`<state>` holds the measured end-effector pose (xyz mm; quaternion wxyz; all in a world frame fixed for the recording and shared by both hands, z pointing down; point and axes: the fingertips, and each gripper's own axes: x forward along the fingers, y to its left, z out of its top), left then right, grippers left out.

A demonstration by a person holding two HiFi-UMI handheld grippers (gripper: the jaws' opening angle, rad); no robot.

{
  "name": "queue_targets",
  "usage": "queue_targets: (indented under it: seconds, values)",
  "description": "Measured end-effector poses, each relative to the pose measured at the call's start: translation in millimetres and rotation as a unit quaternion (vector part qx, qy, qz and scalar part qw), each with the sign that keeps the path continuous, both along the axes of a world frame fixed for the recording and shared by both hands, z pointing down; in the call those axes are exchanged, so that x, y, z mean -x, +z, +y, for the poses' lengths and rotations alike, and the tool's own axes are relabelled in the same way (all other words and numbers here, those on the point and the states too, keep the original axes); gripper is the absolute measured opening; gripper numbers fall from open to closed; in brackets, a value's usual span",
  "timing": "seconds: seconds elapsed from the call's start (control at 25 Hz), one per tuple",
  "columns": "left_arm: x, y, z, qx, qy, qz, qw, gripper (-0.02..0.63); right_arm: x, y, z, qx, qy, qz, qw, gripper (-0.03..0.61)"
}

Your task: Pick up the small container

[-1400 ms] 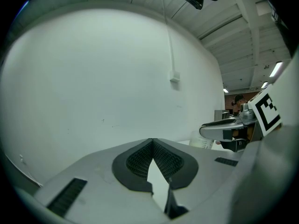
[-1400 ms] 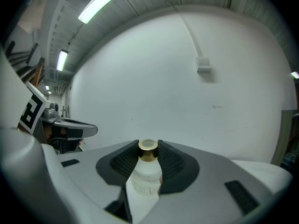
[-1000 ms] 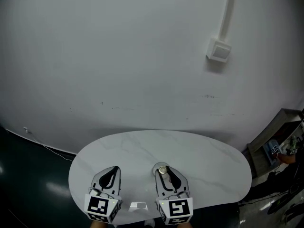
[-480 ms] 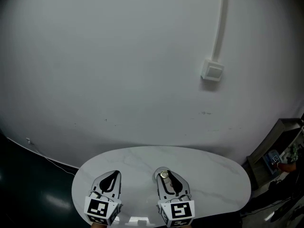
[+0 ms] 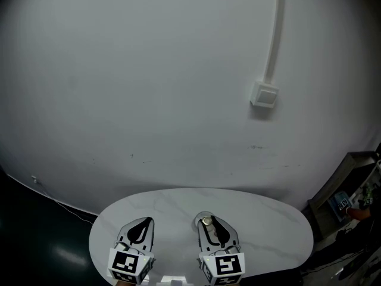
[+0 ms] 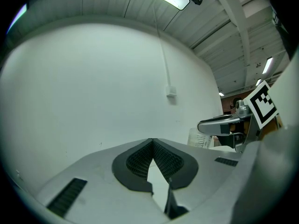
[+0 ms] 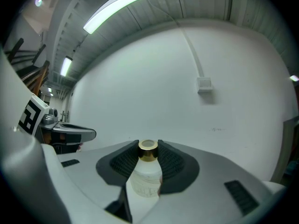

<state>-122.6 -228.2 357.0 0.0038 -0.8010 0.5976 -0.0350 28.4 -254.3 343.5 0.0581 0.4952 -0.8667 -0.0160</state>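
The small container is a clear little bottle with a gold neck ring. My right gripper is shut on it, the pads pressing on the gold neck, and it is tipped up toward the wall. In the head view the same right gripper shows the container's gold top at its tip, over the white oval table. My left gripper hangs to its left with its jaws shut and nothing between them; in its own view the left gripper has its tips touching.
A white wall fills most of every view, with a small switch box and a conduit running up from it. Dark floor lies left of the table. A shelf with clutter stands at the far right.
The head view has tilted up, so the table and both grippers sit lower in the picture and the switch box has shifted down-left. The grip on the container is unchanged.
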Motion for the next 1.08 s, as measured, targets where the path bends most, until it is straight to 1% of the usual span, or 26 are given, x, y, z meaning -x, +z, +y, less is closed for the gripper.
queue_targets:
  seconds: [0.32,0.72,0.88,1.08]
  values:
    - [0.9,4.1,2.8,0.005,-0.003,-0.002,1.0,0.011,0.5,5.6,1.1,0.006,0.0,-0.004,1.0,0.183]
    - [6.2,-0.8,5.5,-0.001,-0.013,0.003,0.9999,0.009,2.7,6.3,2.3,0.006,-0.004,-0.009,1.0,0.183]
    - [6.6,-0.2,7.2,0.0,-0.015,-0.003,0.9999,0.009,0.4,5.3,4.3,0.005,-0.004,-0.009,1.0,0.183]
    - [0.5,-3.5,11.6,0.0,-0.014,0.015,0.9998,0.011,-2.7,6.5,7.4,0.005,-0.002,-0.008,1.0,0.183]
